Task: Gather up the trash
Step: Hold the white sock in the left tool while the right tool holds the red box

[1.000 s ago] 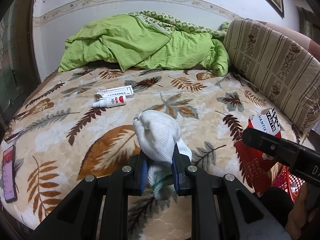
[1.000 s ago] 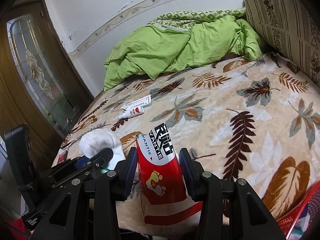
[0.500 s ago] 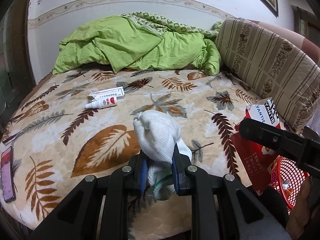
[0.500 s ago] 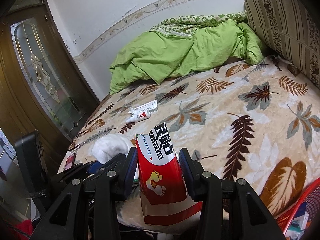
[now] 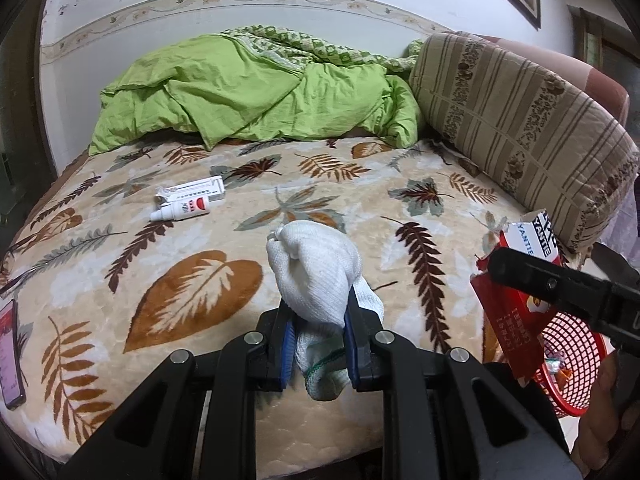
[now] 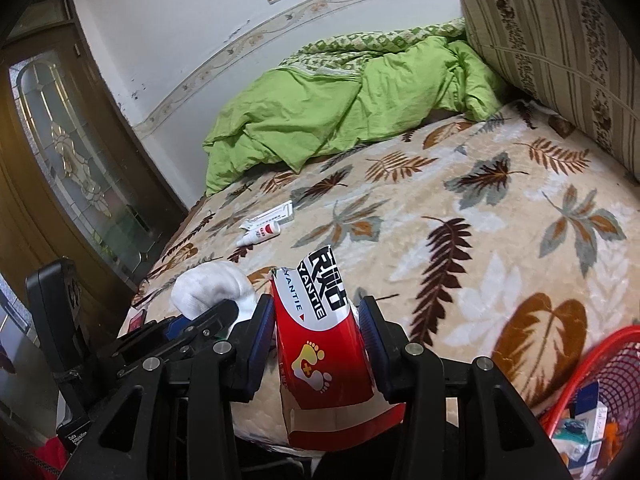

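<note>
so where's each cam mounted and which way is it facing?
Left wrist: on the left tool, facing along the bed to the green quilt; its fingers pinch a white cloth; right tool at right.
Right wrist: on the right tool, facing the same bed; fingers clamp a red packet.
Shared: cloth, packet, white bottle, red basket.

phone point(image 5: 10, 354) cropped, red basket point(image 6: 596, 392) half cropped

White sock point(image 5: 316, 264), red box point(image 6: 320, 344), leaf-patterned beige blanket point(image 5: 192, 280), green quilt point(image 5: 256, 96).
</note>
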A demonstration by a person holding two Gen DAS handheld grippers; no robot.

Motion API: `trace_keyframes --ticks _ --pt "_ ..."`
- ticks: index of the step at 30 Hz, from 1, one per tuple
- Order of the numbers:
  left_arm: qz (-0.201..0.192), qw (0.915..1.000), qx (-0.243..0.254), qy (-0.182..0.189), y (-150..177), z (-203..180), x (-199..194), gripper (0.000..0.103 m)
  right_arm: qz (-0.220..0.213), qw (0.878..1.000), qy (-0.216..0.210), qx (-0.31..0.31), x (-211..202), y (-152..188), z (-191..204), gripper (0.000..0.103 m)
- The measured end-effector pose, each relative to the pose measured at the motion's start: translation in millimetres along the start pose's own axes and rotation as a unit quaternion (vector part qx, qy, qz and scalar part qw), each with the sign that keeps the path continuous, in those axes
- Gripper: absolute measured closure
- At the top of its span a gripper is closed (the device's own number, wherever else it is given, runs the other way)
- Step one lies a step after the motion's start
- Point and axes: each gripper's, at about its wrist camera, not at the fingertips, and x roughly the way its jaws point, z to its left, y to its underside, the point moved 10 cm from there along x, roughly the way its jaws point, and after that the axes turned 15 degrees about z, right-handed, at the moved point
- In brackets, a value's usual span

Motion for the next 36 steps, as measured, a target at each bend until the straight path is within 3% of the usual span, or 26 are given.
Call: trace_keyframes --ticks 36 --pt "0.006 0.9981 0.04 0.047 3 -48 -13 0.083 -0.011 0.999 0.023 0.042 -37 2 -35 0.055"
